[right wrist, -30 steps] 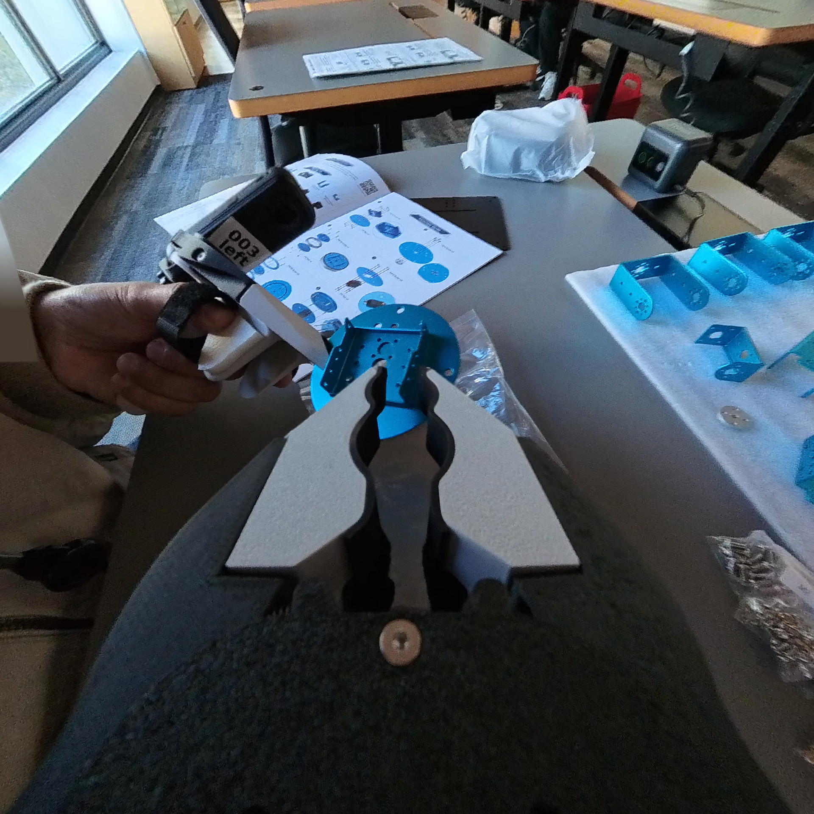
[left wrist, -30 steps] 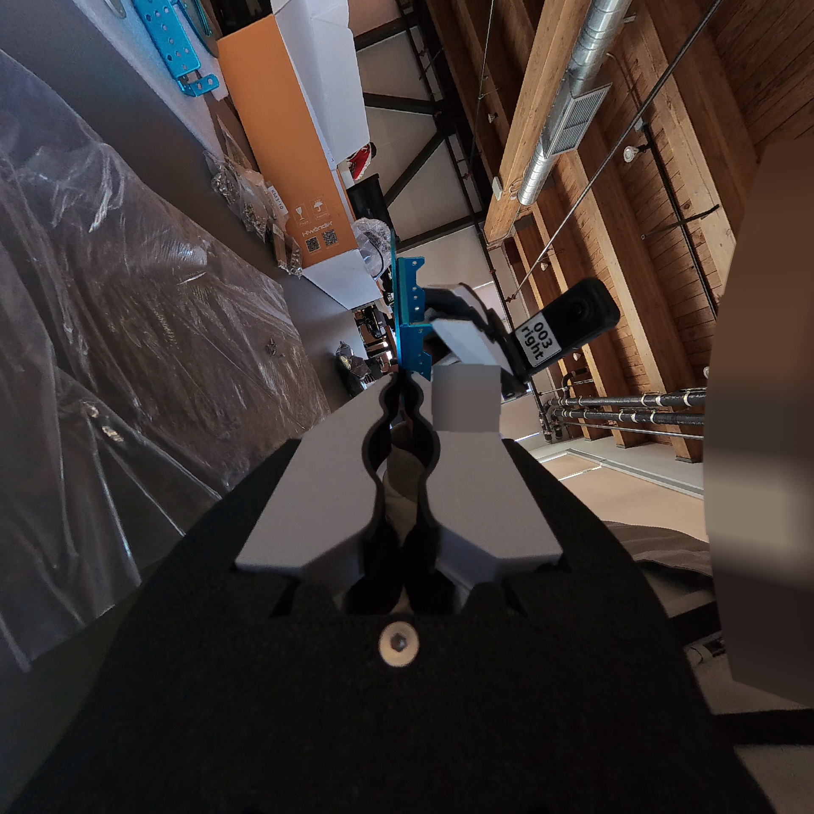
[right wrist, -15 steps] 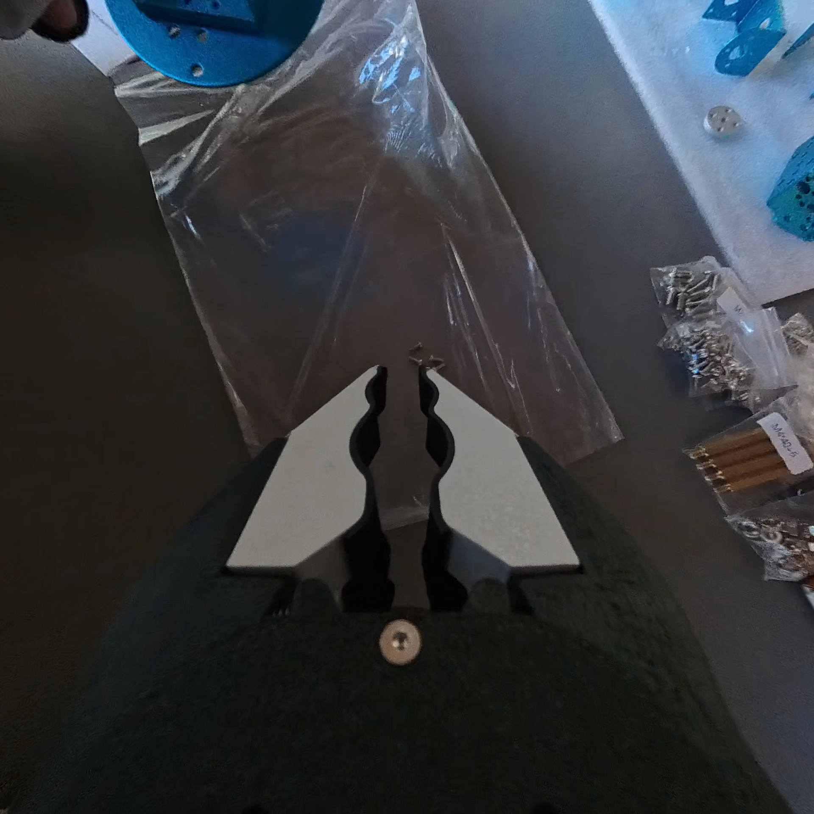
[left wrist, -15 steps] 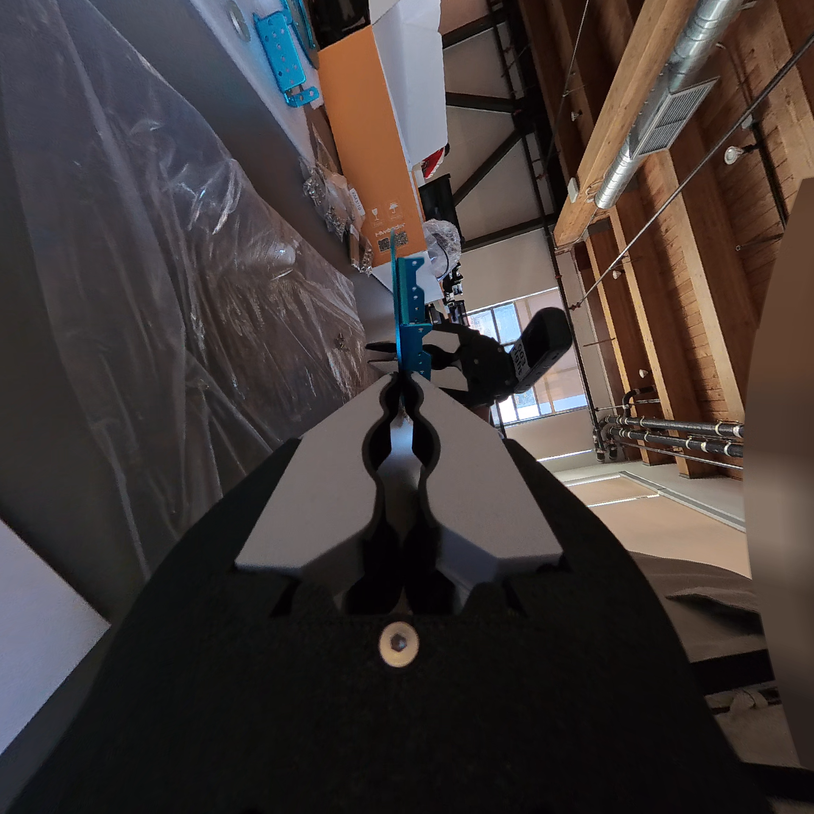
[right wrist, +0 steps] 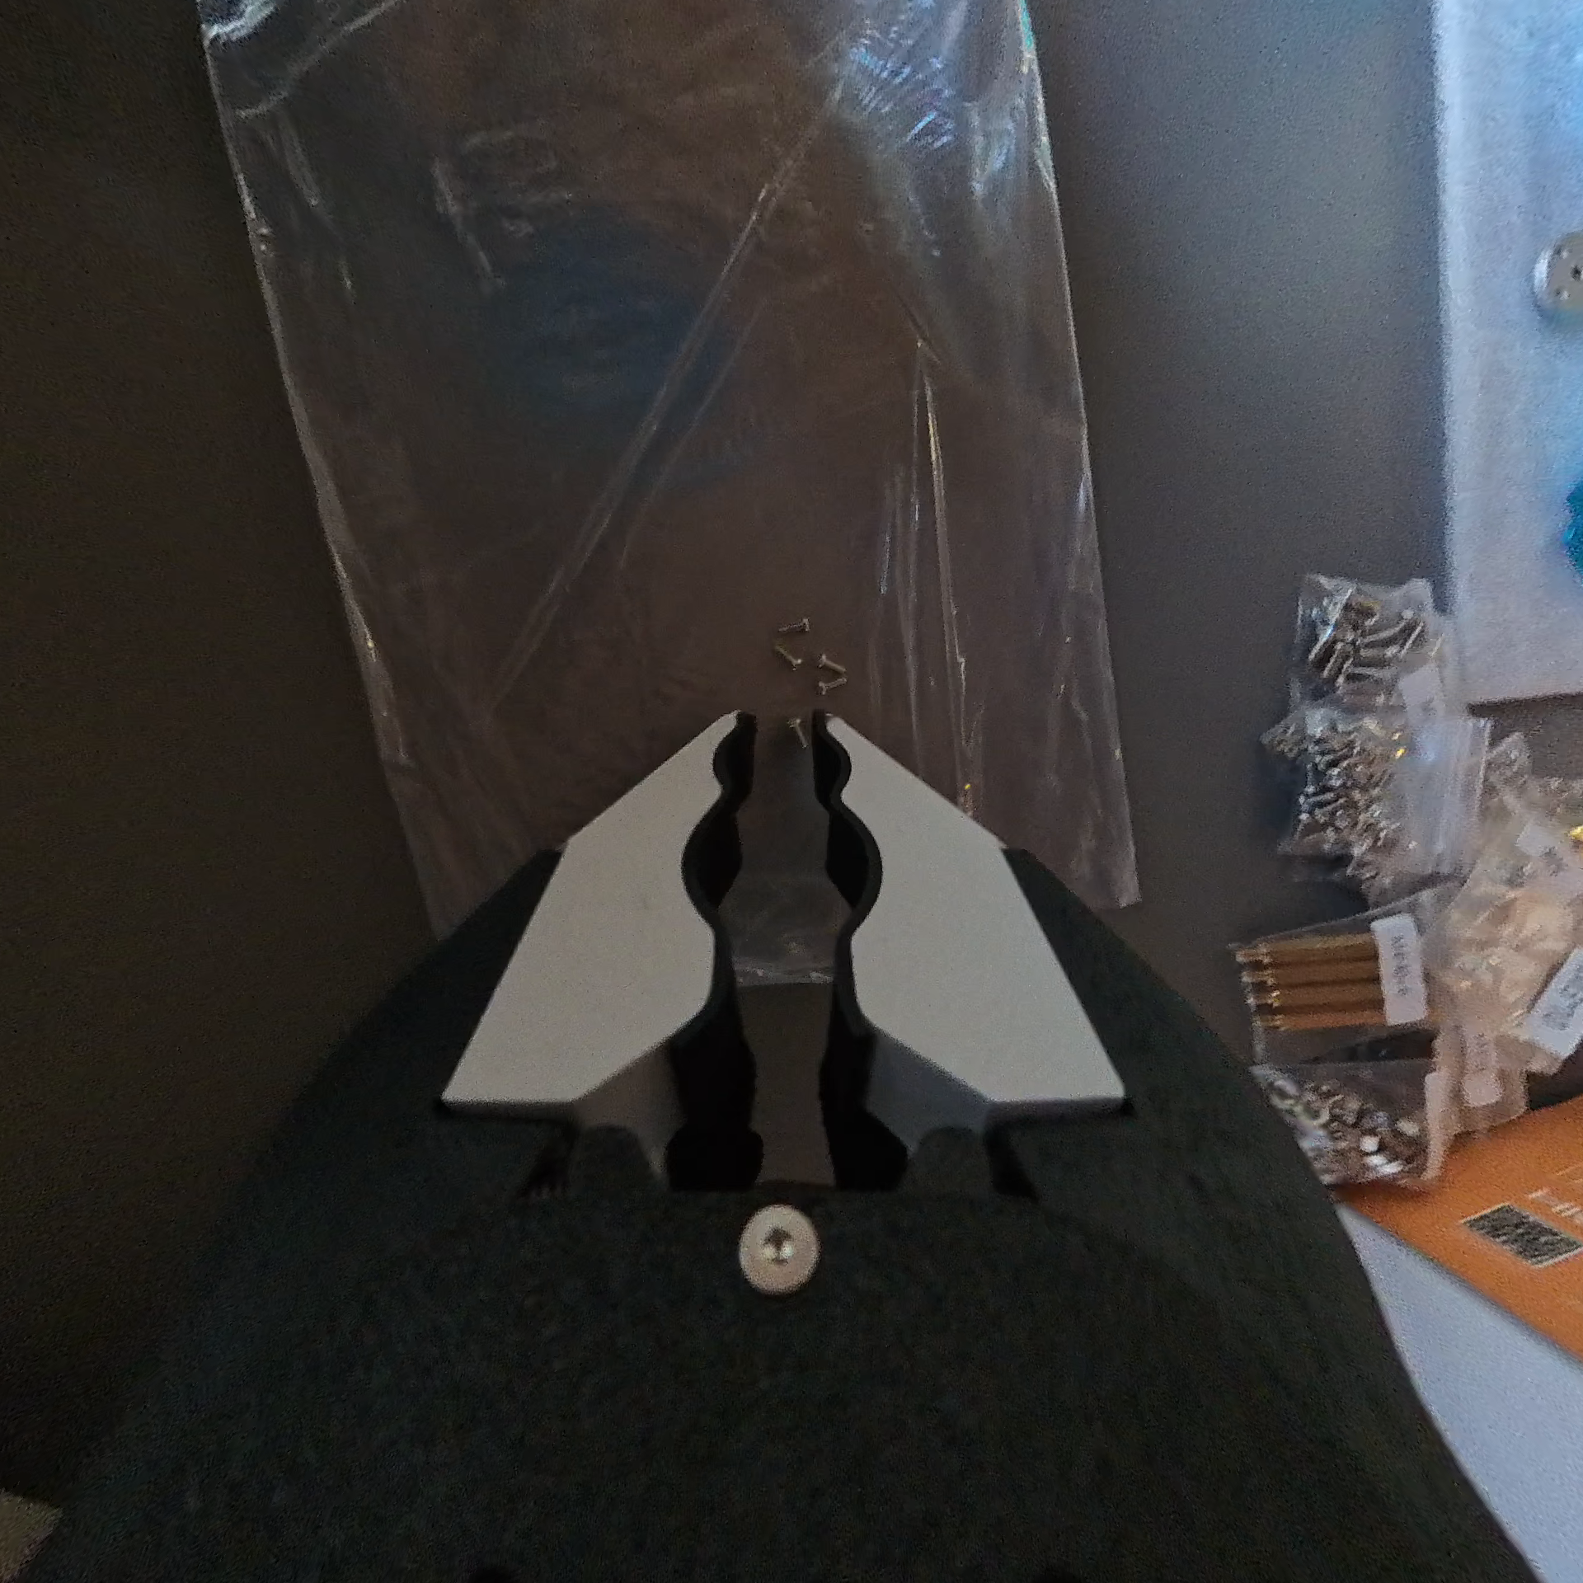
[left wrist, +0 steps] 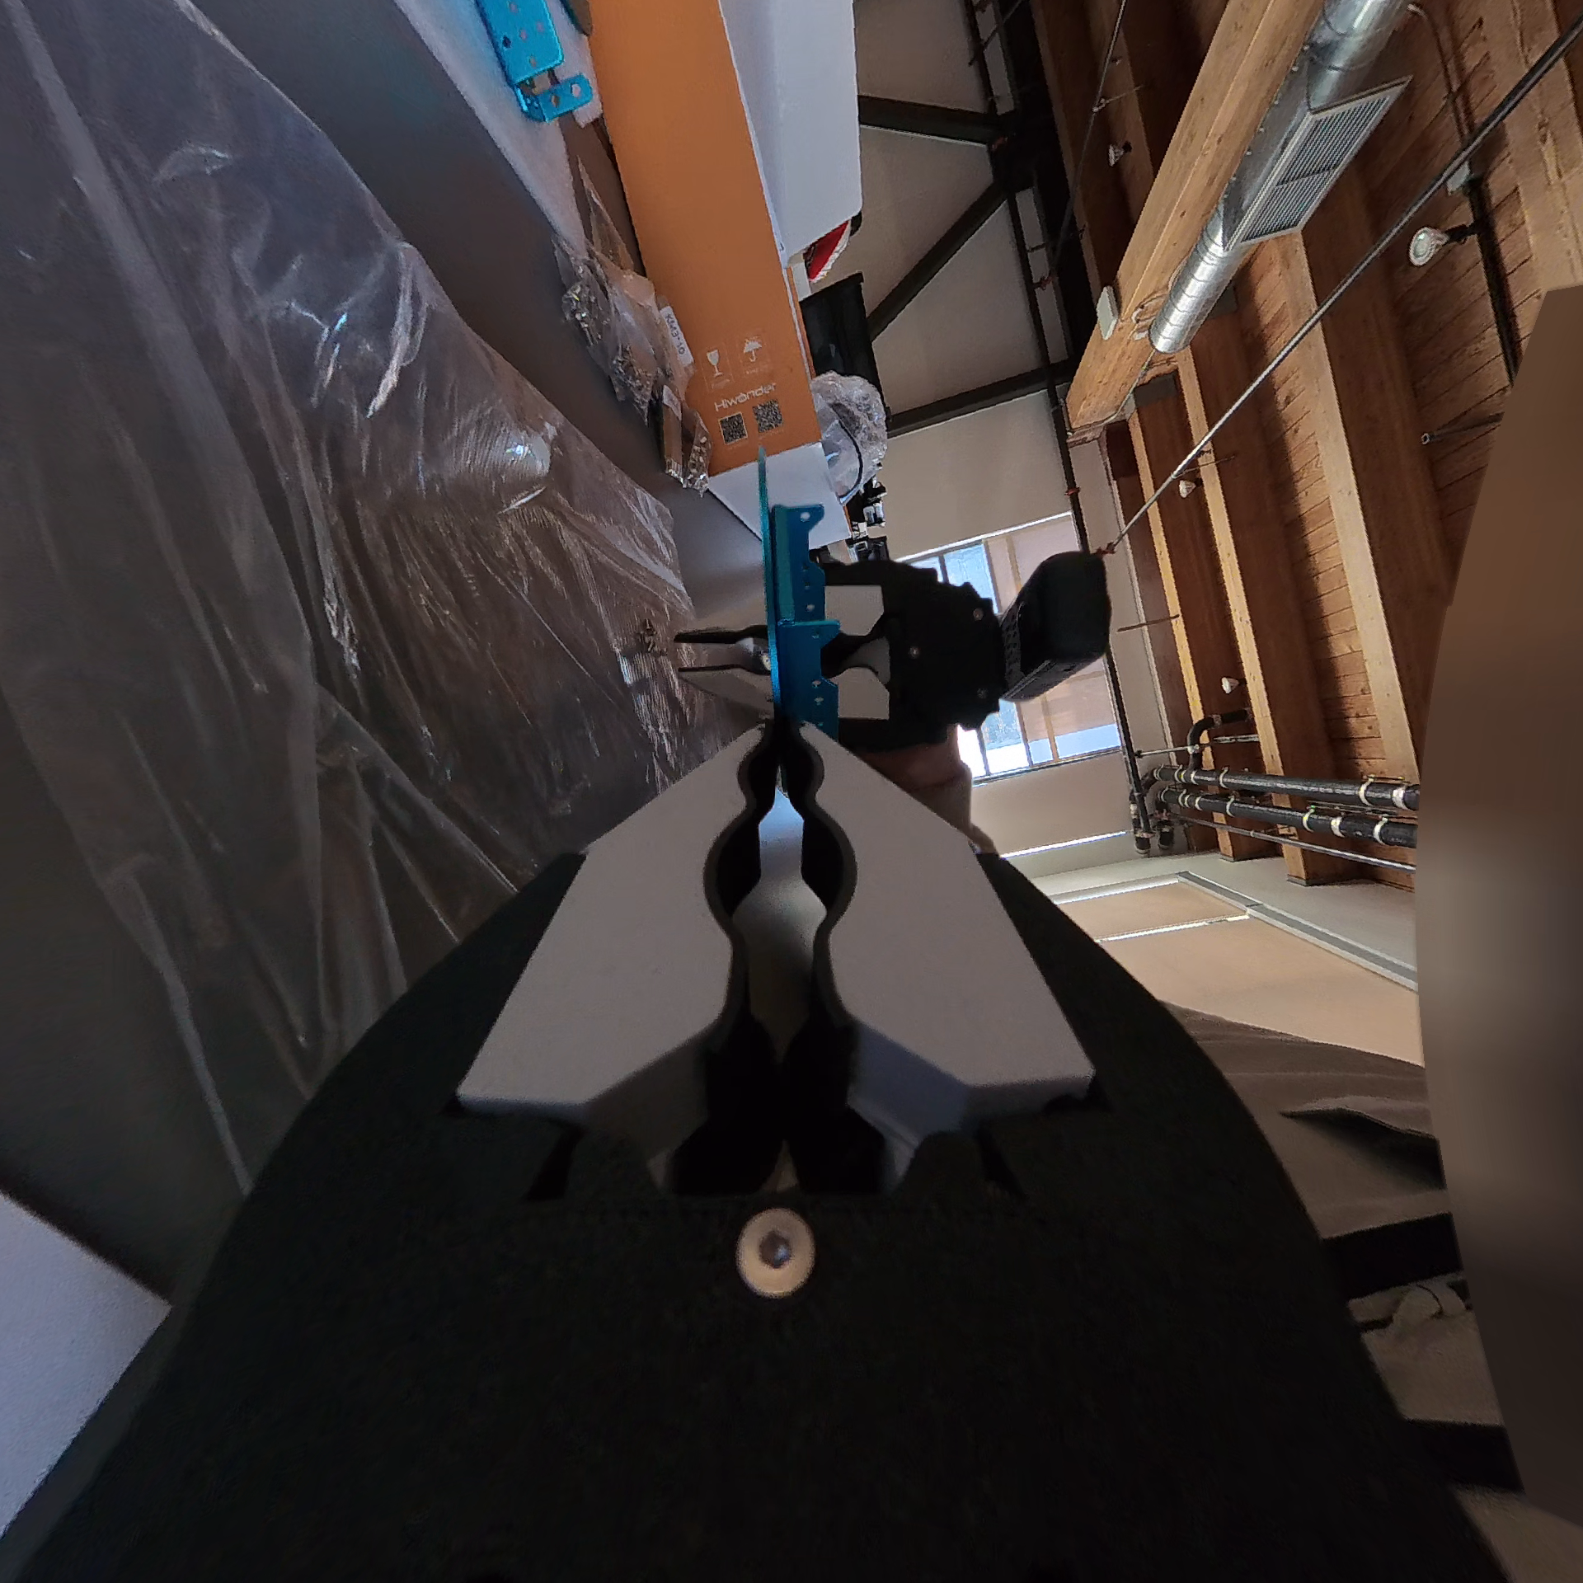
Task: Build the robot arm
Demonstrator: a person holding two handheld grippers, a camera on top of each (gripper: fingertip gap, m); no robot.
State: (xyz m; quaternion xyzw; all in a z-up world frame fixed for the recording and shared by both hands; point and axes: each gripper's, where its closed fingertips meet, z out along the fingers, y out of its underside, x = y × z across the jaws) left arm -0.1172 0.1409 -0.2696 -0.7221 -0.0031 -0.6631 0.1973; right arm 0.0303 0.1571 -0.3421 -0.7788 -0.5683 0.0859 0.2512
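My left gripper (left wrist: 784, 737) has its fingers pinched nearly together on the thin edge of a blue metal plate assembly (left wrist: 792, 630), which stands edge-on just past the tips. Beyond that part I can see my right gripper (left wrist: 728, 655) reaching down to the grey table (left wrist: 480, 214). From the right wrist camera, the right gripper (right wrist: 784, 718) has its fingers a narrow gap apart and holds nothing; one tiny screw (right wrist: 798, 732) lies between the tips, and a few more loose screws (right wrist: 805, 655) sit just ahead, all on a clear plastic bag (right wrist: 651, 360) spread flat on the table. To the right lie bags of hardware (right wrist: 1388, 737), a packet of brass standoffs (right wrist: 1311, 985) and an orange box (right wrist: 1490, 1225).
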